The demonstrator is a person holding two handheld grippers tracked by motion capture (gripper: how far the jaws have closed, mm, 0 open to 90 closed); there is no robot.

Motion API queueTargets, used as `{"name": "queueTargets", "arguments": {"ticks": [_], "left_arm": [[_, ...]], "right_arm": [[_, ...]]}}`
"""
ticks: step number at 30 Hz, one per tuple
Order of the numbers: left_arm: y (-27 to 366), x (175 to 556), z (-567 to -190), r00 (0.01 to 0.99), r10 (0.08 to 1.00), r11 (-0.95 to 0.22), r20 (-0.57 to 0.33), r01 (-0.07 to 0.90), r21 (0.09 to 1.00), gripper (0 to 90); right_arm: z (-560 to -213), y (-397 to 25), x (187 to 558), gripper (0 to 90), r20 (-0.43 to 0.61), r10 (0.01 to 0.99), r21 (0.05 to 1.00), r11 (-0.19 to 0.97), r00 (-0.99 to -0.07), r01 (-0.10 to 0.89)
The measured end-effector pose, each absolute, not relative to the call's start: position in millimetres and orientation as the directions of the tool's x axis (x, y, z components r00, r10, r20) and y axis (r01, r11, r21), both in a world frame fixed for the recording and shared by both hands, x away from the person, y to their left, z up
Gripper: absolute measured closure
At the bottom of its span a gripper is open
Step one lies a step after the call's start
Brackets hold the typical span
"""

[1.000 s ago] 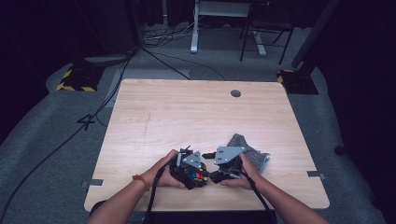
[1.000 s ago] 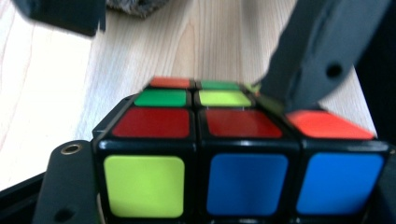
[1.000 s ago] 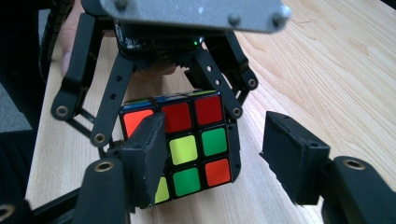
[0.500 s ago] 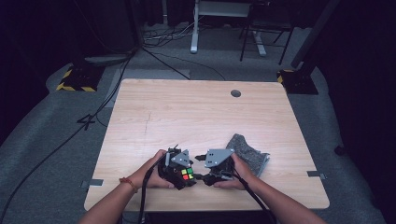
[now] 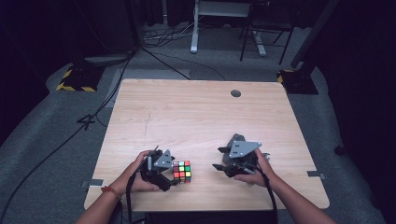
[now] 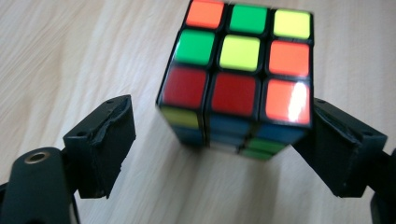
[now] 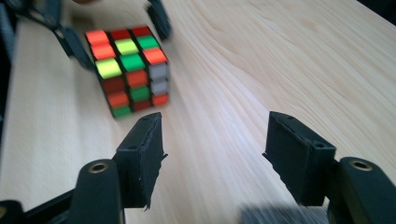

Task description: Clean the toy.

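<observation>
**Colourful cube between your left jaws**

Your left gripper (image 6: 219, 154) has its jaws spread wide around the cube (image 6: 236, 70) on the table (image 5: 196, 116), with a gap at one side. Your right gripper (image 7: 215, 154) gapes empty, the cube ahead, beyond its left jaw.

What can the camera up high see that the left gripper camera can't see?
High view alone: the whole wooden table, both of the person's hands, the right gripper held apart from the puzzle cube, a grey object behind that gripper, and the floor with cables. Left gripper view alone: the cube's top squares up close, red, orange, green and yellow, and the left gripper standing open around the cube, with a gap at one jaw. Both share the cube, the left gripper and the wood.
</observation>
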State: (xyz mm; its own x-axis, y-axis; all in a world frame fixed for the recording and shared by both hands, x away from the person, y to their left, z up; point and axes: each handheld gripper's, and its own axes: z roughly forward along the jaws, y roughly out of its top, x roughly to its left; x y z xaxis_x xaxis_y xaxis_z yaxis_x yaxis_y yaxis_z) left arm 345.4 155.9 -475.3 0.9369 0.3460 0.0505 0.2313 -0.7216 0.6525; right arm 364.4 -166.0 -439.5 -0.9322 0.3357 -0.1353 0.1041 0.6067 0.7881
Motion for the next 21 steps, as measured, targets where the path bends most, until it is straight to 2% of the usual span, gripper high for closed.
{"name": "queueTargets", "arguments": {"ticks": [5,12,17,21], "left_arm": [[172.9,355.5,-477.7,0.897,0.441,-0.681,0.040,0.306,0.665,15.8],[180.3,370.9,-478.9,0.851,0.523,-0.655,0.050,0.364,0.662,16.8],[178.6,373.9,-482.9,0.865,0.502,-0.645,-0.006,0.379,0.663,16.7],[168.4,361.7,-486.1,0.889,0.457,-0.672,-0.002,0.347,0.654,16.5]], "right_arm": [[-440.8,-202.9,370.5,36.9,-0.131,0.411,0.779,0.605,-0.902,0.163],[-444.2,-246.4,373.9,36.8,-0.130,0.493,0.765,0.602,-0.860,0.229],[-453.0,-267.6,375.8,36.7,-0.120,0.526,0.746,0.607,-0.842,0.273],[-463.4,-278.7,380.3,36.5,-0.079,0.552,0.745,0.586,-0.830,0.319]]}}
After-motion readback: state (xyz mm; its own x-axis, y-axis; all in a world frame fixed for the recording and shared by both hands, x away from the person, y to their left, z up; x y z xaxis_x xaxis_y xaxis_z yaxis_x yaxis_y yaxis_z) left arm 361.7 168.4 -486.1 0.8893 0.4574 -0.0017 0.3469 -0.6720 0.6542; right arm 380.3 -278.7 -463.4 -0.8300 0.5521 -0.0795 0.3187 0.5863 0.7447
